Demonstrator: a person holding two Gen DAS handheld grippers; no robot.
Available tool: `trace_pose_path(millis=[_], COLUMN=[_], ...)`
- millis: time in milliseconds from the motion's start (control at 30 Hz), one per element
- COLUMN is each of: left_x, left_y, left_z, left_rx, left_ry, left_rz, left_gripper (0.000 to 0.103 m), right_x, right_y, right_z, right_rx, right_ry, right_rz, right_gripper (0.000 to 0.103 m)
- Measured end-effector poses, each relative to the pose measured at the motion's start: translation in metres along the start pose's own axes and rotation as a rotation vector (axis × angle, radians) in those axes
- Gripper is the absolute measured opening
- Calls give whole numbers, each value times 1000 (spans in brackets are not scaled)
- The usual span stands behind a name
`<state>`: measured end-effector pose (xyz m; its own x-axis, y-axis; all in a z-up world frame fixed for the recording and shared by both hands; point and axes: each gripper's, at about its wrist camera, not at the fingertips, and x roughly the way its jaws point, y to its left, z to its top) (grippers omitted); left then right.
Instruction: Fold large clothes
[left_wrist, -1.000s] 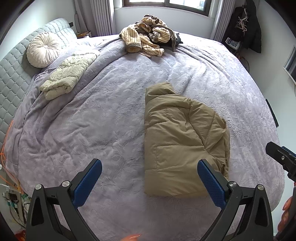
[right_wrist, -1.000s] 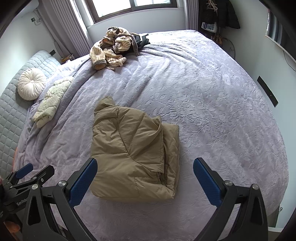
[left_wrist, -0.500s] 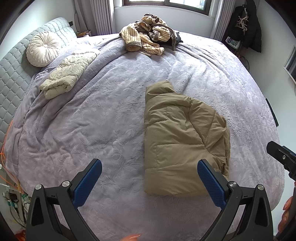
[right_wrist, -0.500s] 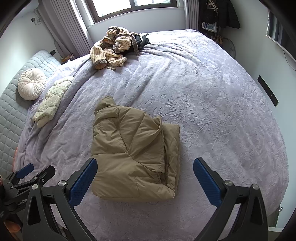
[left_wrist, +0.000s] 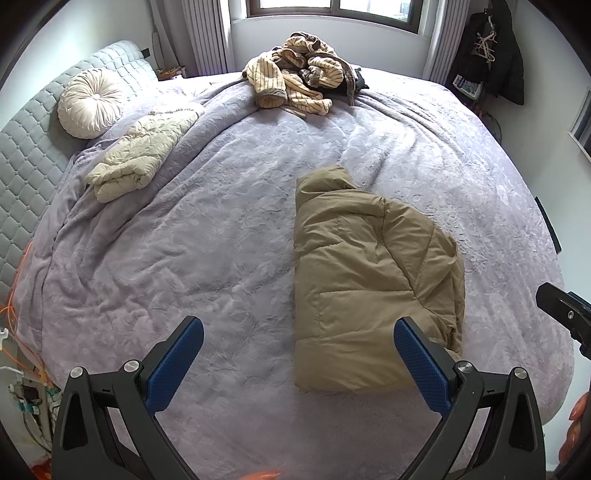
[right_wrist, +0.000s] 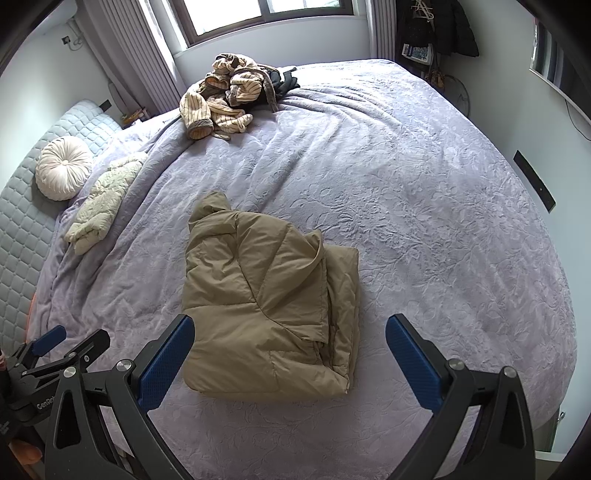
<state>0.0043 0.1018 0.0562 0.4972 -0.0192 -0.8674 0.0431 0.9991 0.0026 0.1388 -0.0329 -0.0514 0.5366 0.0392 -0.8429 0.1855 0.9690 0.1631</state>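
Left wrist view puts the tan jacket (left_wrist: 373, 291) ahead of our left tool (left_wrist: 298, 349) and a little to its right; the right-hand pad sits in front of the jacket's near edge. Both pads are spread wide with nothing between them. From the right wrist view the jacket (right_wrist: 266, 306) lies just ahead of our right tool (right_wrist: 290, 347), toward its left pad, and that tool is also spread and empty. Neither touches the cloth.

The jacket is a quilted puffer, folded into a rough rectangle on the bed (right_wrist: 424, 206). We judge it light, soft and springy: the padding will likely push folds back open, and the smooth shell may slip in the pads. A hold should pinch through all layers at a corner of the near hem, one tool per corner, rather than the top layer alone. The right side shows stacked loose edges, so that side may splay when lifted.

Its long axis runs away from us, near hem toward the tools and collar pointing at the far striped pile (left_wrist: 299, 77). A pale folded garment (left_wrist: 142, 155) lies far off to the left.
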Motion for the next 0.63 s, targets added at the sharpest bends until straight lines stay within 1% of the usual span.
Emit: trace_pose_path(millis=[367, 633], left_x=[1, 0], left_y=[2, -4], left_z=[2, 2], left_rx=[0, 13], left_ry=[2, -9], left_rz=[-8, -6], left_gripper=[103, 103], right_x=[0, -1], right_y=[1, 2], right_z=[-1, -2], right_rx=[2, 3], right_ry=[1, 1], right_rz=[-1, -2], right_gripper=[103, 103])
